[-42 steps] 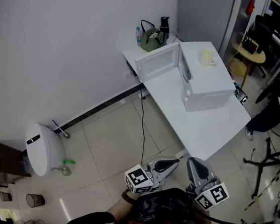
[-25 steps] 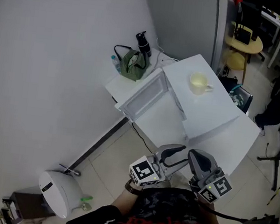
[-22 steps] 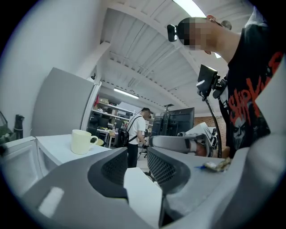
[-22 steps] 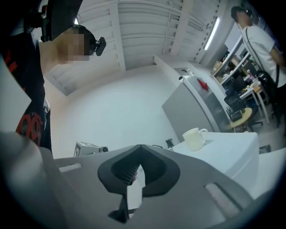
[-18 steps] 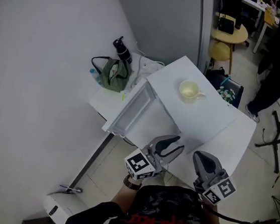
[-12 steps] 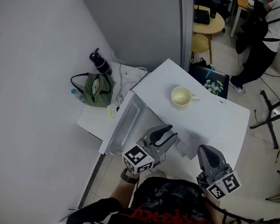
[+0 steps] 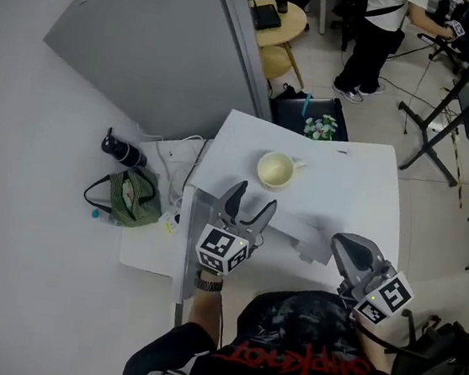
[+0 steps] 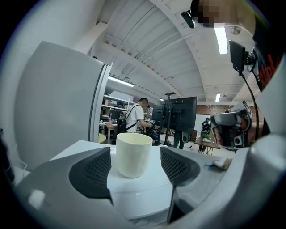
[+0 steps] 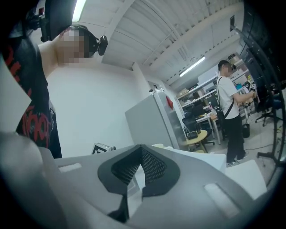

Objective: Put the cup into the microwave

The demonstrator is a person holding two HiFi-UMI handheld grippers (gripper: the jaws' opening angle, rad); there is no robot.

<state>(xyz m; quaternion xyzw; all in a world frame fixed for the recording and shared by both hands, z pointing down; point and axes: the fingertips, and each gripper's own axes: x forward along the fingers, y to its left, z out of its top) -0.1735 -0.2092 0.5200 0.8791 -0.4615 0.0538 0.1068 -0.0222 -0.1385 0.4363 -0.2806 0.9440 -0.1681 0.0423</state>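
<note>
A cream cup (image 7: 276, 170) stands upright on the flat top of the white microwave (image 7: 345, 187). The microwave's door (image 7: 186, 244) hangs open at the left, seen edge-on. My left gripper (image 7: 255, 196) points at the cup from just short of it. Its jaws are opening, and nothing is pressed between them. In the left gripper view the cup (image 8: 133, 154) stands a little ahead, framed by the two dark pads (image 8: 91, 172). My right gripper (image 7: 341, 239) hovers over the microwave's near right edge. Its pads (image 9: 152, 165) meet at the tips with nothing between them.
A green bag (image 7: 128, 196) and a black bottle (image 7: 121, 151) sit on the white table (image 7: 148, 252) left of the microwave. A tall grey cabinet (image 7: 149, 53) stands behind. A person (image 7: 381, 26), a round wooden table (image 7: 277, 14) and tripod stands (image 7: 458, 91) fill the far room.
The view has closed in on the microwave. My left gripper has moved forward to the cup and its jaws have spread. The right gripper has come up beside the microwave's near edge.
</note>
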